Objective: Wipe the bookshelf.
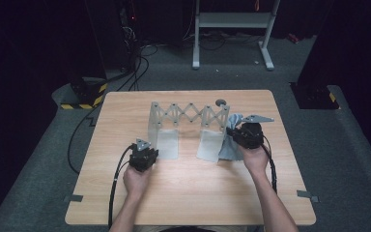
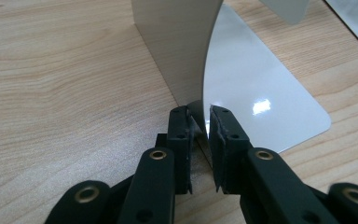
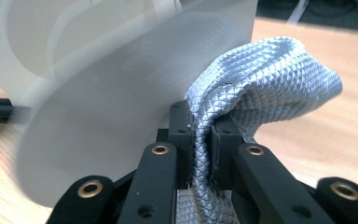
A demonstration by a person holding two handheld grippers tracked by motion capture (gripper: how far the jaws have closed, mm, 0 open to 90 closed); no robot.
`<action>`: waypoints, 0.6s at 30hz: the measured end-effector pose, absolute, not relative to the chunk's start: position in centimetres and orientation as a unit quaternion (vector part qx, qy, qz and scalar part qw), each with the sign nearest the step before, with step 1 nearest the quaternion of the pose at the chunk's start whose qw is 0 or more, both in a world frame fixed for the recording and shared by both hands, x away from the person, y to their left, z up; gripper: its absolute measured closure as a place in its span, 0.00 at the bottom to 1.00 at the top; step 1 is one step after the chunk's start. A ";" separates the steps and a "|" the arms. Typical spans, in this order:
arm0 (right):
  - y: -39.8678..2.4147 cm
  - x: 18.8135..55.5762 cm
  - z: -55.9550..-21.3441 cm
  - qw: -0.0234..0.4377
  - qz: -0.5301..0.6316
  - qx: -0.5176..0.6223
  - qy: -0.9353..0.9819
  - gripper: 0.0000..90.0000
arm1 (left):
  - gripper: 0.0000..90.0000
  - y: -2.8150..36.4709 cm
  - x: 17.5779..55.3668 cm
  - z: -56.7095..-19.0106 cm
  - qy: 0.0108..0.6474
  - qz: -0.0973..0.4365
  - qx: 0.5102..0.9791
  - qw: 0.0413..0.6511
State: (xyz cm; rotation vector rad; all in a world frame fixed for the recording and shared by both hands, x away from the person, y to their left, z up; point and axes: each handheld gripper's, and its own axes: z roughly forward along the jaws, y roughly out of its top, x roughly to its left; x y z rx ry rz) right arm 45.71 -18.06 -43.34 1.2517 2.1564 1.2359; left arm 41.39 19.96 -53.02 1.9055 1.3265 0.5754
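I had the left tongs (image 2: 199,114) pinched on the near corner of the rack's (image 1: 188,116) left plate (image 2: 182,51), steadying it on the bench (image 1: 183,193); the right tongs (image 3: 200,122) clamped the grey cloth (image 3: 265,74) beside the right plate (image 3: 121,93); I judged slow draping best; the cloth's far end was hidden.

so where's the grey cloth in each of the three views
High view: the grey cloth hangs right of centre, under the right gripper, beside the rack's right plate.
Left gripper view: I can't make it out here; the left gripper clamps the rack's left plate.
Right gripper view: centre to right, bunched and pinched between the jaws.
Shared landmark: the wooden table.
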 end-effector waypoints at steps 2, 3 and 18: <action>-18.0 45.6 -42.3 0.187 0.442 0.436 0.761 0.92 | 0.87 20.0 41.4 -53.0 0.516 0.224 0.741 0.366; -18.1 45.5 -41.8 0.191 0.445 0.433 0.761 0.92 | 0.87 20.0 41.4 -53.0 0.516 0.224 0.741 0.366; -18.0 46.9 -42.9 0.194 0.445 0.458 0.745 0.92 | 0.87 19.8 41.3 -53.0 0.510 0.234 0.745 0.361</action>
